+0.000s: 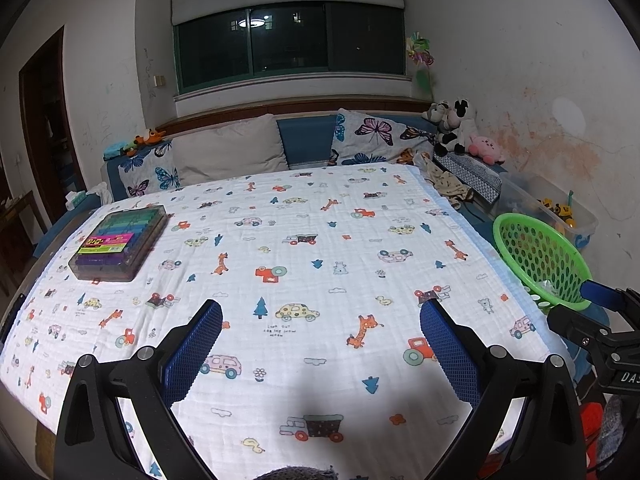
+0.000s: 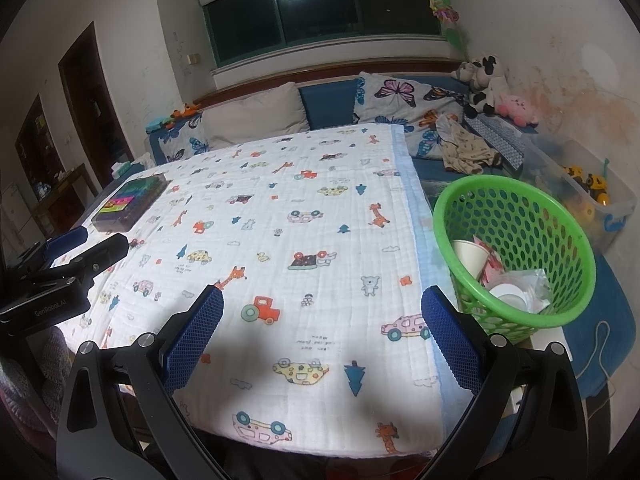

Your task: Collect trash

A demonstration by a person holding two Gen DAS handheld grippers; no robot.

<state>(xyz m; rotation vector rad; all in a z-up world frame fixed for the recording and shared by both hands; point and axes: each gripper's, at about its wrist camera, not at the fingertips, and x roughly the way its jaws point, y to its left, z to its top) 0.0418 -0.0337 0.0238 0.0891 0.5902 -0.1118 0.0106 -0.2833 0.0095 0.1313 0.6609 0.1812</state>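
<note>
Both grippers are held low over the near edge of the table (image 2: 304, 208), which is covered by a cloth printed with cars and giraffes. The left gripper (image 1: 320, 356) is seen with its fingers spread wide and nothing between them; the right gripper (image 2: 322, 344) is likewise wide apart and empty. The trash is found in the green basket (image 2: 516, 216), standing just off the table's right side: paper cups (image 2: 472, 256), a pinkish wrapper and crumpled clear plastic are piled inside. No loose trash can be made out on the cloth in either view, so the collecting is judged to be all but done, with perhaps nothing left to pick up. One thing is left on the table: a clear box of coloured items (image 1: 120, 244) at the far left corner, which does not look like trash. Beyond, cushions, soft toys (image 1: 452, 128) and a plastic bin of toy vehicles (image 2: 588, 188) are seen. Nothing stands between the grippers and the basket
</note>
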